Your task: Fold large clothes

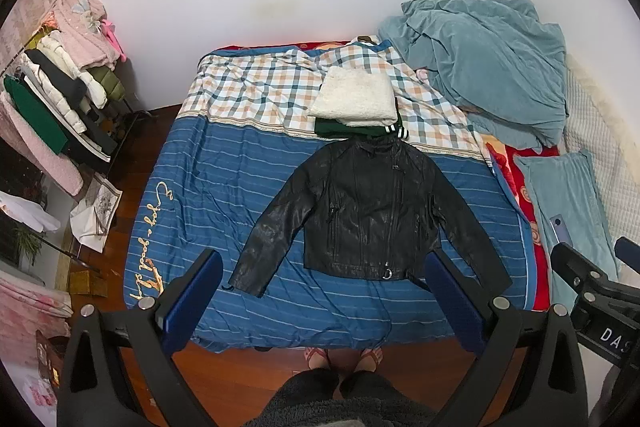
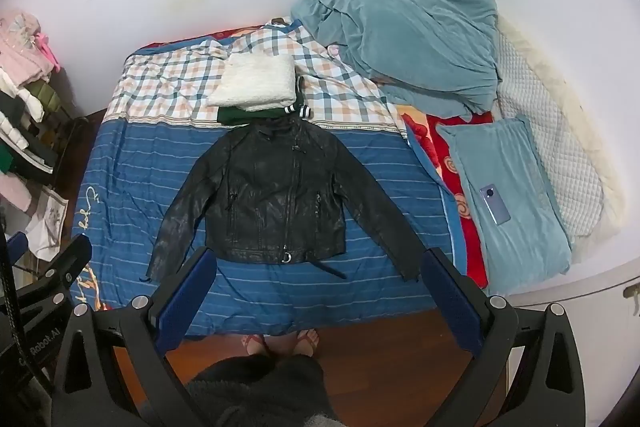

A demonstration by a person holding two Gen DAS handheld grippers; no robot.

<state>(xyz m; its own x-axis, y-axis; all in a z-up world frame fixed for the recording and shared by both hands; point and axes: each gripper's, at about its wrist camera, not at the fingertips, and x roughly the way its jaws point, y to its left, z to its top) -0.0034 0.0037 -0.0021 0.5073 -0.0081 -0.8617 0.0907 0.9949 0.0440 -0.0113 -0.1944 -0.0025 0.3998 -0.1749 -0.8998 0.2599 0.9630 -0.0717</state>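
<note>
A black leather jacket point(image 1: 360, 211) lies flat and face up on the blue striped bed cover point(image 1: 224, 187), both sleeves spread out to the sides. It also shows in the right wrist view point(image 2: 276, 199). My left gripper point(image 1: 324, 267) is open and empty, held high above the near edge of the bed, its blue pads point(image 1: 200, 291) framing the jacket's hem. My right gripper point(image 2: 316, 263) is open and empty too, at about the same height. Neither touches the jacket.
A folded white fleece garment point(image 1: 356, 95) sits on a folded green one point(image 1: 352, 129) just behind the jacket's collar. A crumpled teal blanket point(image 1: 492, 67), a teal pillow point(image 2: 508, 195) with a phone point(image 2: 495, 203) lie right. A clothes rack point(image 1: 60, 87) stands left. Wooden floor point(image 2: 380, 343) and the person's feet point(image 2: 280, 343) are below.
</note>
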